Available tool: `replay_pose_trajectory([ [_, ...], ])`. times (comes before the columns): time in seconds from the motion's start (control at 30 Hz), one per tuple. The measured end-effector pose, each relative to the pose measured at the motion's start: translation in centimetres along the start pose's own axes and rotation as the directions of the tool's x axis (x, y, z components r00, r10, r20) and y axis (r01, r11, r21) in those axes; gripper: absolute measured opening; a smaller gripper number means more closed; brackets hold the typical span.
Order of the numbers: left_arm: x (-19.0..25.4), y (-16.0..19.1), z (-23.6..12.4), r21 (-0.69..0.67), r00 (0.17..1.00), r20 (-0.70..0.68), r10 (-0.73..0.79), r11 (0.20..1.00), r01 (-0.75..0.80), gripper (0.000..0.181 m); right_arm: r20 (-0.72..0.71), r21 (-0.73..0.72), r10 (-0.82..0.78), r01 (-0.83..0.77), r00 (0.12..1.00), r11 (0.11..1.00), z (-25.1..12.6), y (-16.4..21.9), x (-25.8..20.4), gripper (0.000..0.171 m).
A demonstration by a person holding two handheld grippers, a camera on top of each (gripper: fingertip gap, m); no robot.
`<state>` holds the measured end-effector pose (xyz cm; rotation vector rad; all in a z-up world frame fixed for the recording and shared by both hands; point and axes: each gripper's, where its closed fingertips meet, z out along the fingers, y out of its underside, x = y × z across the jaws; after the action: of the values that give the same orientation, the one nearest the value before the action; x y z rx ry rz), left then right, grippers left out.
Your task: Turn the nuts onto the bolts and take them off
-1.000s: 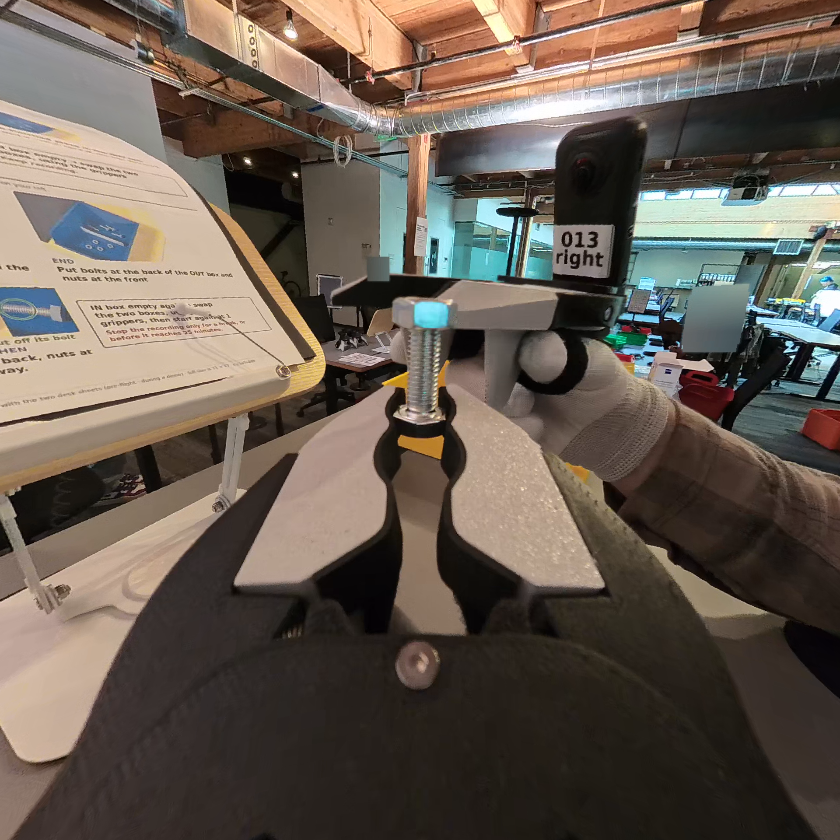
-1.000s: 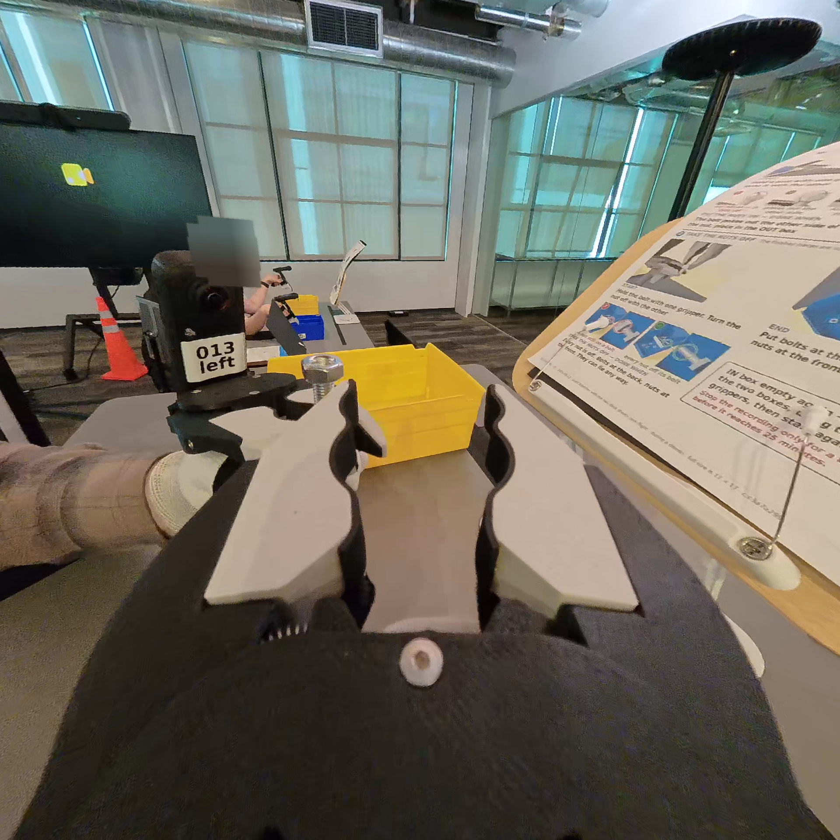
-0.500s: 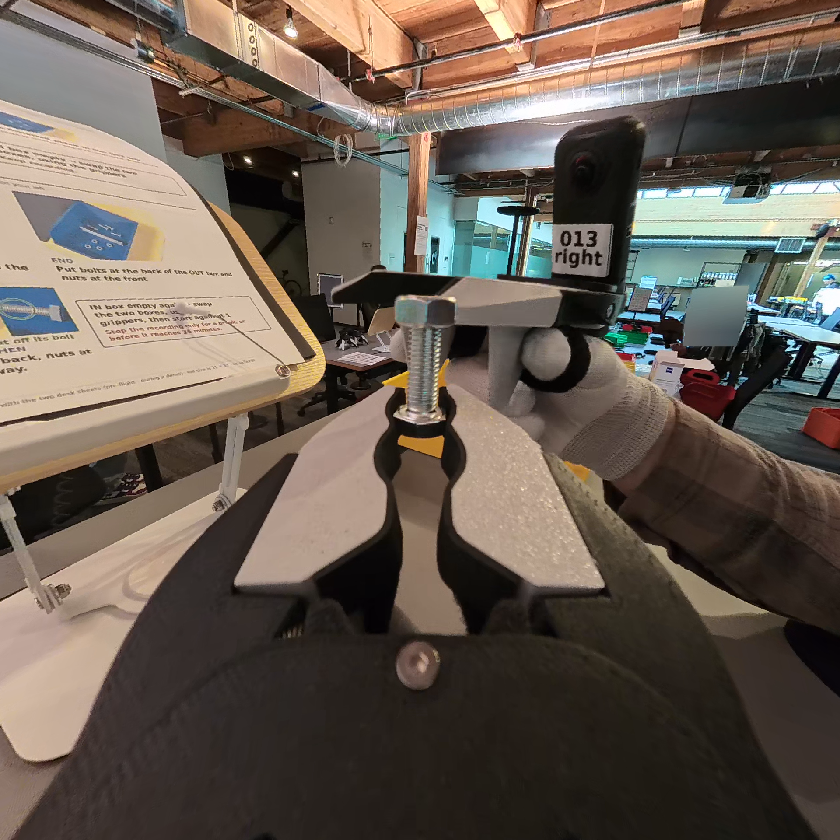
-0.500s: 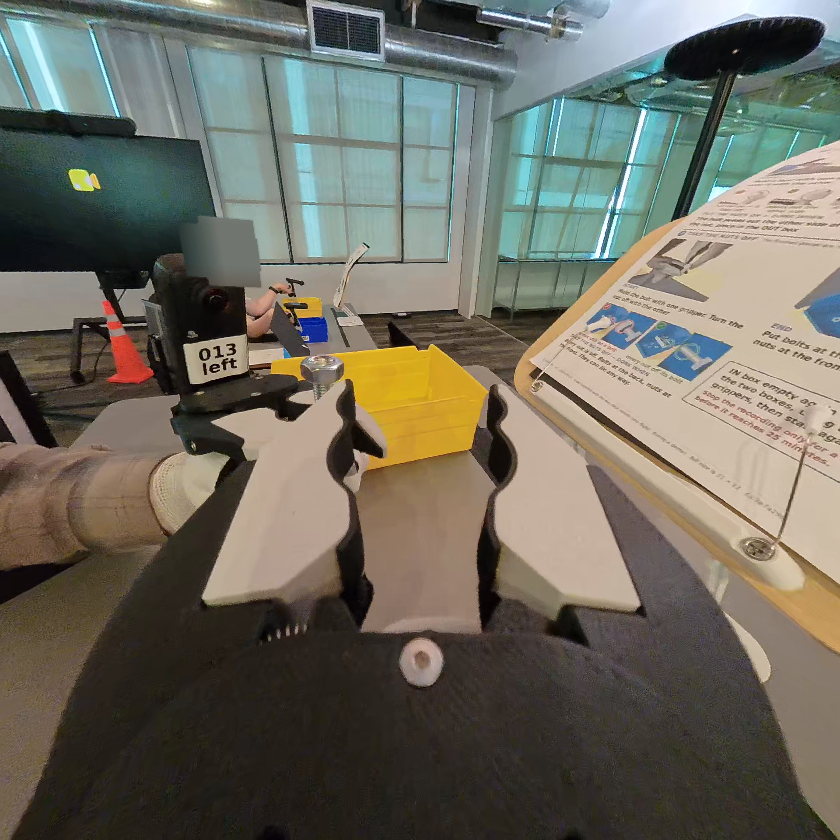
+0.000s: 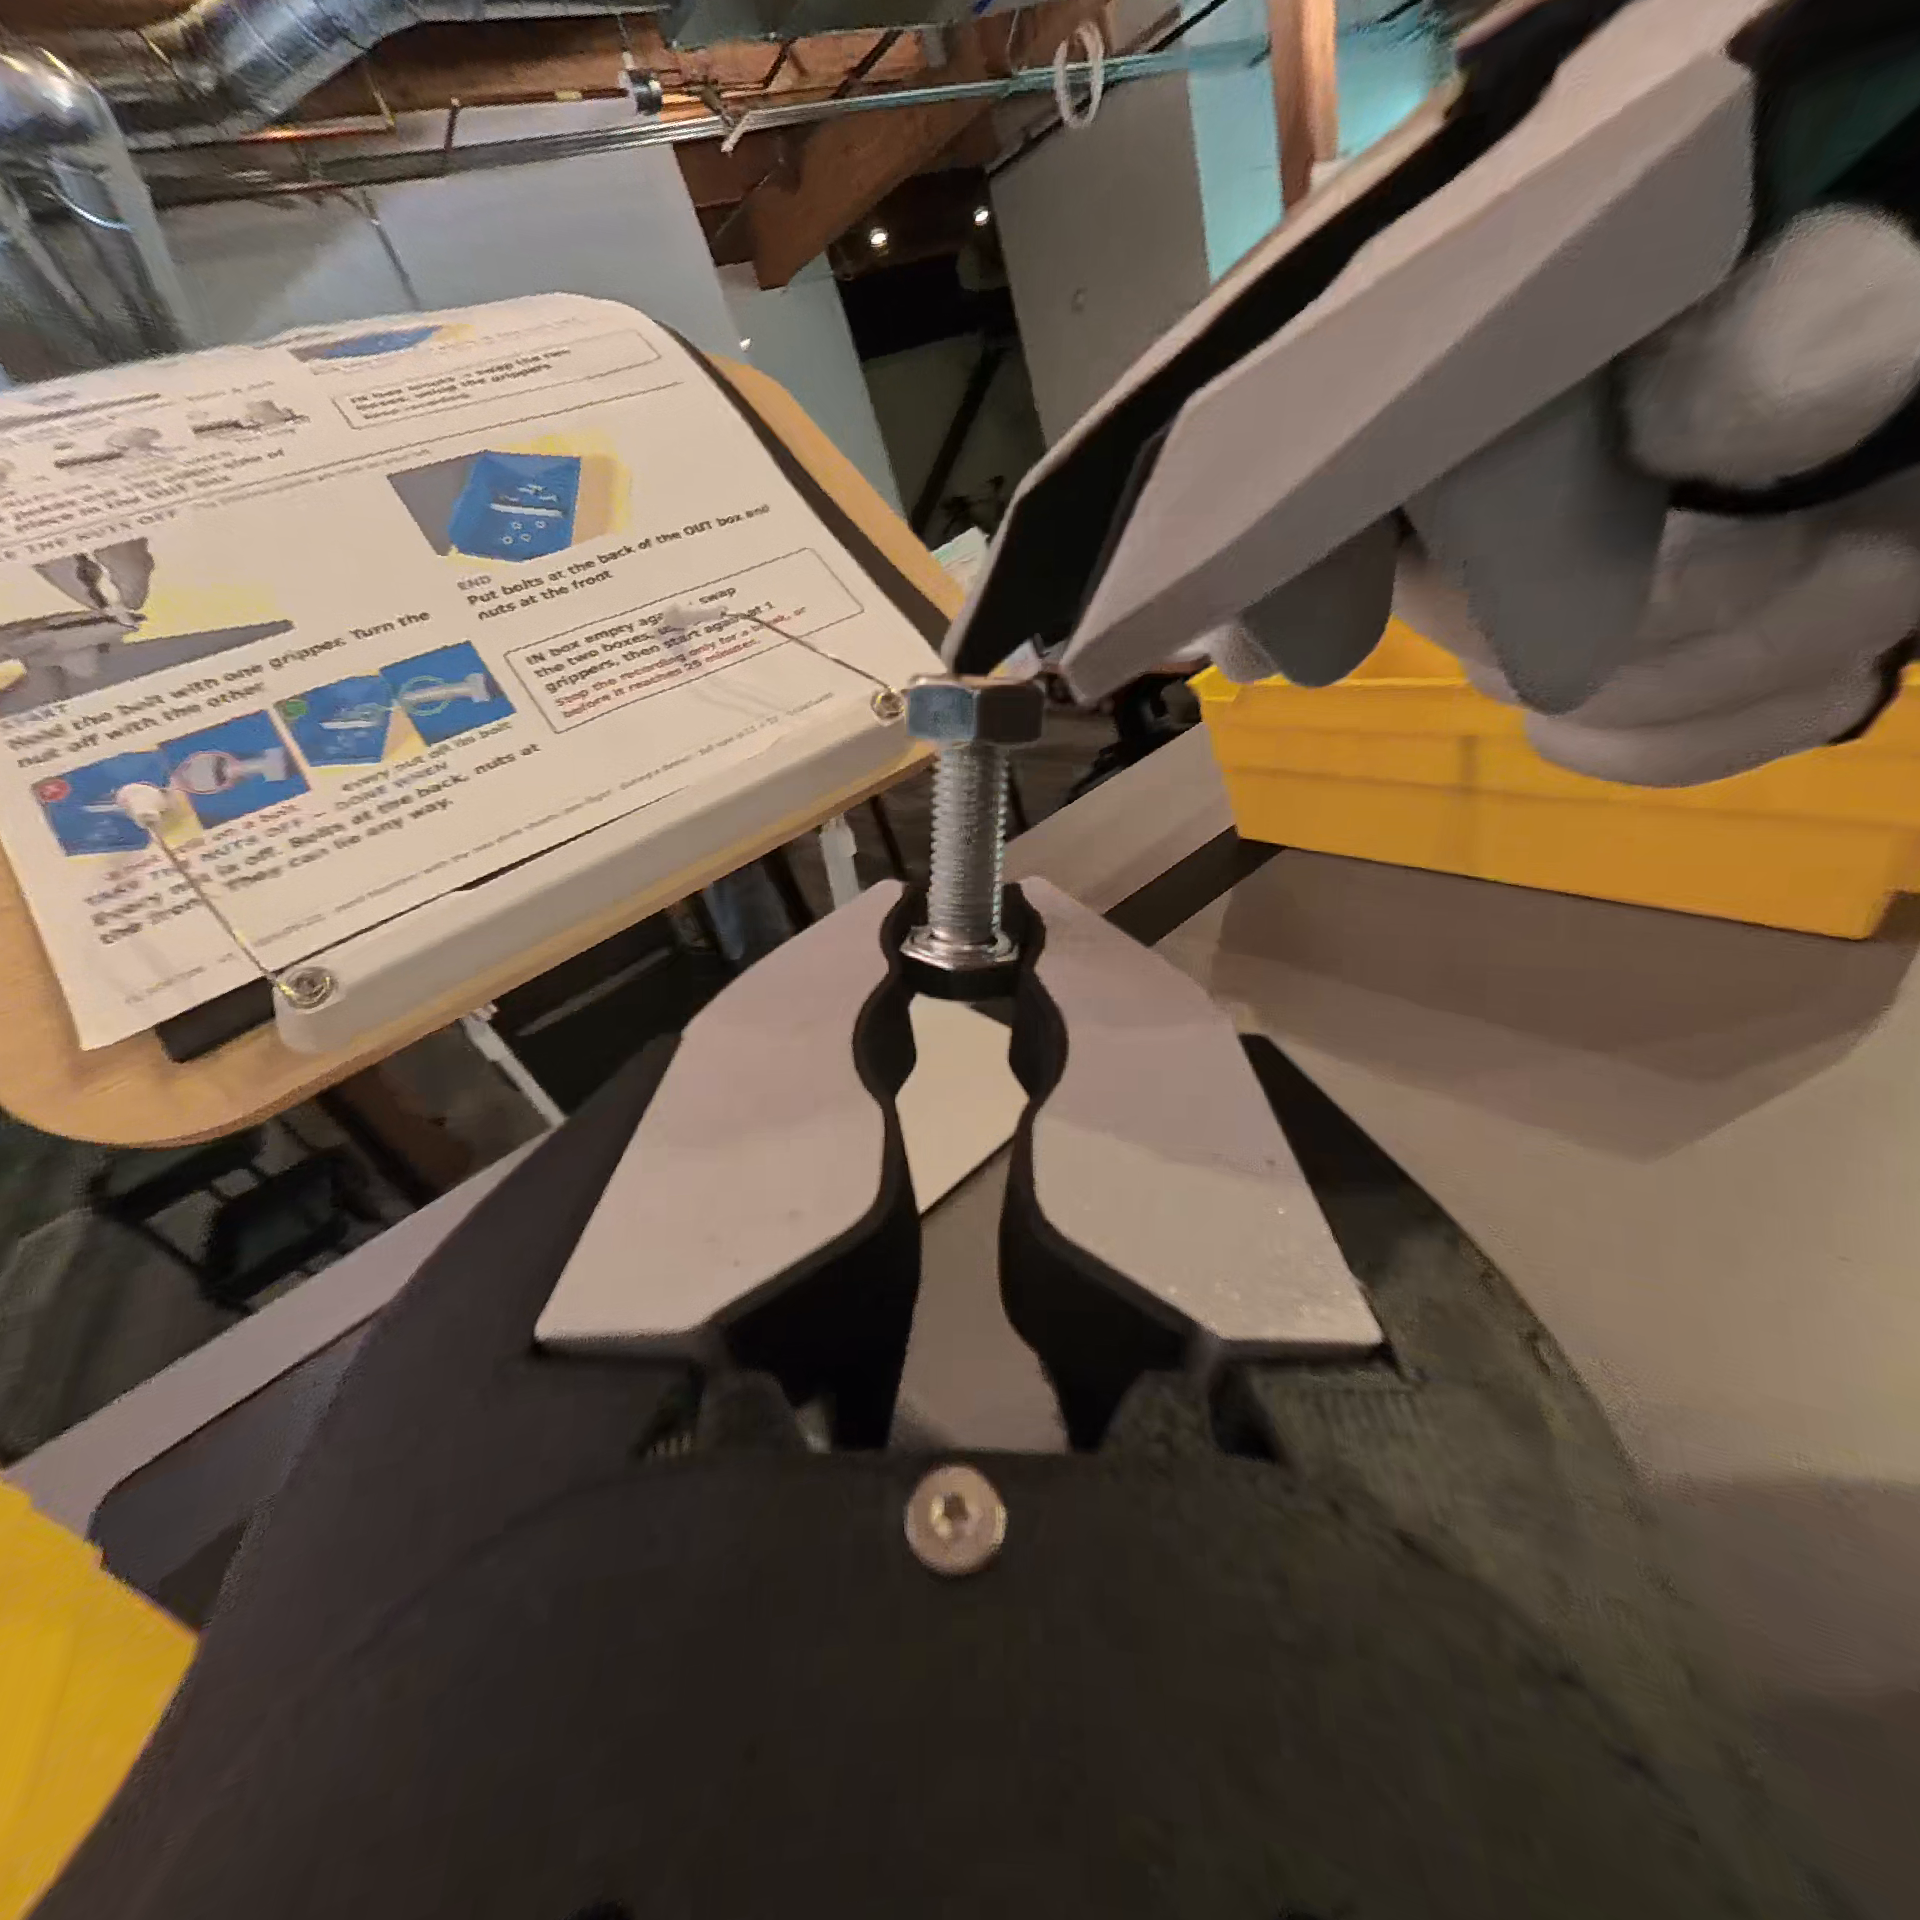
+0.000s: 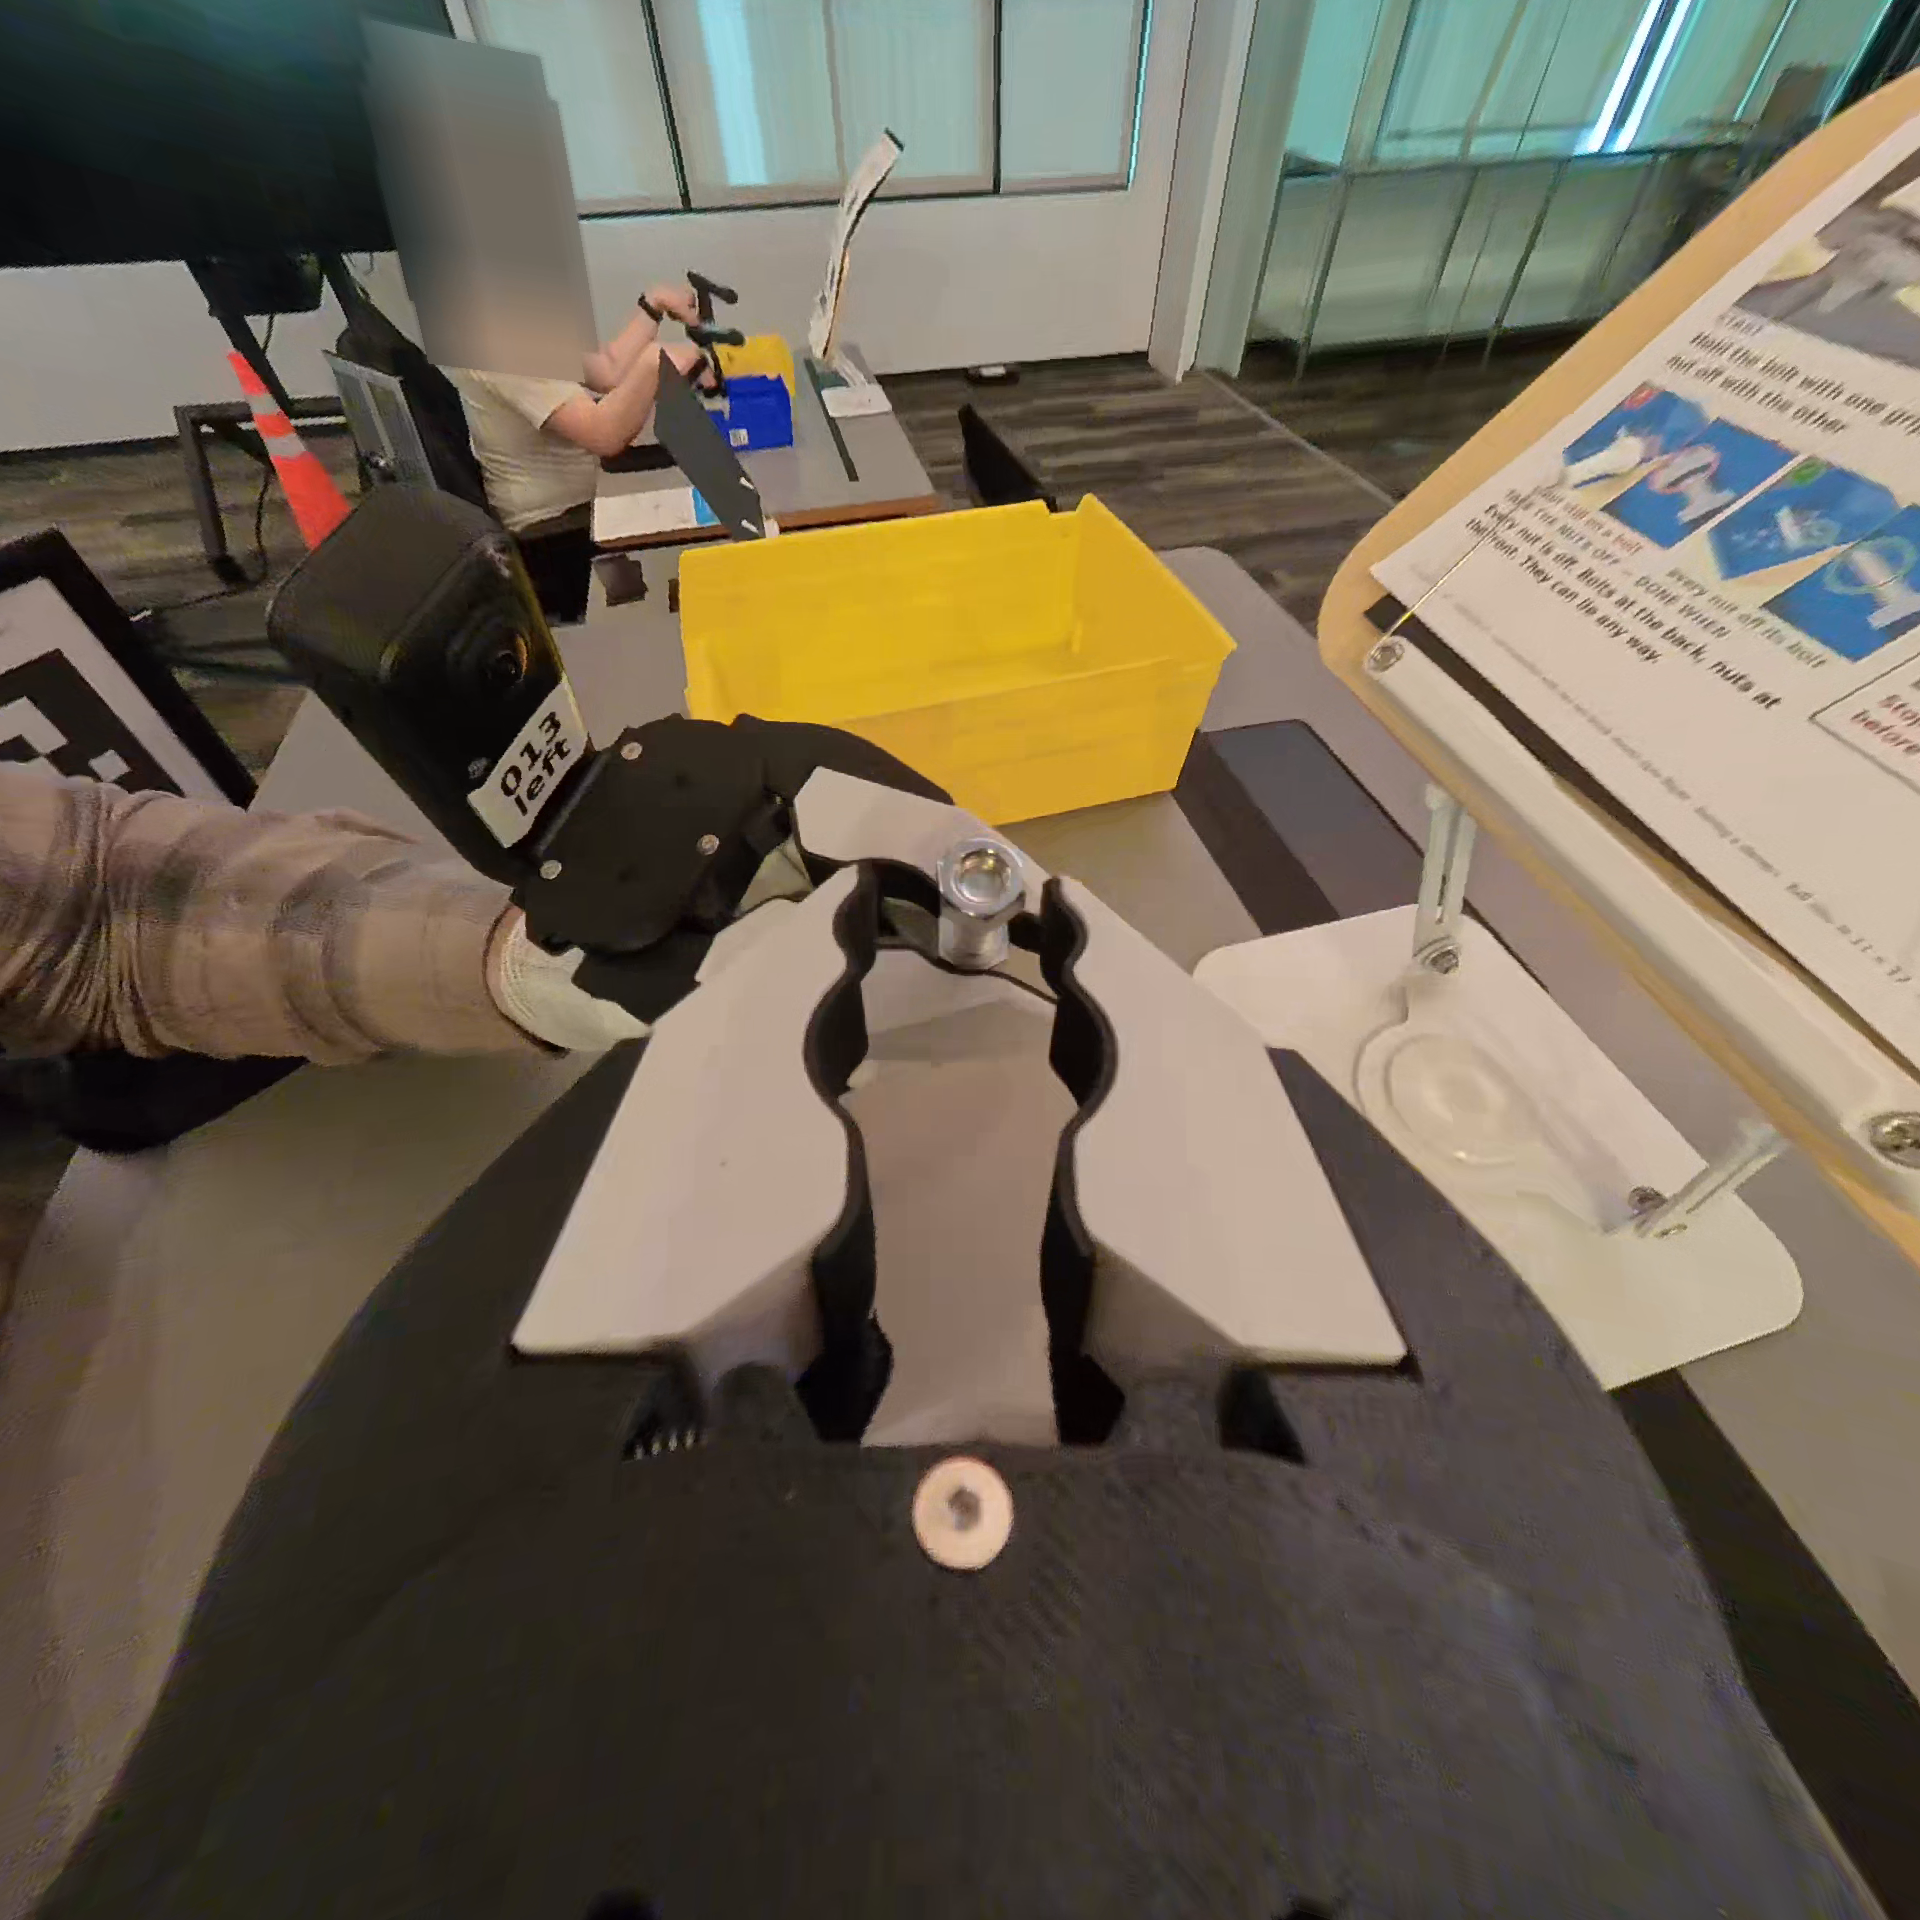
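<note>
Left open only a strip of bare grey table (image 6: 1122,842) between the yellow bin (image 6: 956,665) at the back and the left gripper (image 5: 961,966) in front. Hemmed in on the right by the slanted instruction board (image 6: 1662,623) and its white base plate (image 6: 1558,1195). Crowded just above the upright bolt (image 5: 968,821), with the right gripper (image 5: 1023,681) tips at its head.
</note>
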<state>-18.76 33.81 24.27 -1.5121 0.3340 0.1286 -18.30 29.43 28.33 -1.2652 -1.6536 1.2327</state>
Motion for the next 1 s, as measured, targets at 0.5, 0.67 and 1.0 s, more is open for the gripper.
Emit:
replay_pose_trajectory([
  [0.5,0.9,0.1,-0.2,-0.015,0.984,-0.077,0.159,0.987,-0.161,0.014,-0.048,-0.127,-0.14,0.133,0.989,0.983,0.7,1.4,0.1,0.017],
  [0.67,4.5,-0.8,-2.1,-0.025,0.893,-0.448,0.048,0.997,-0.066,0.014,0.054,-0.164,-0.296,0.301,0.954,0.94,-0.7,1.6,-2.3,0.017],
  [1.0,10.6,-0.6,-7.3,-0.117,0.513,-0.848,-0.13,0.991,0.058,0.014,0.349,-0.29,-0.58,0.673,0.736,0.68,-2.3,4.6,-8.0,0.017],
])
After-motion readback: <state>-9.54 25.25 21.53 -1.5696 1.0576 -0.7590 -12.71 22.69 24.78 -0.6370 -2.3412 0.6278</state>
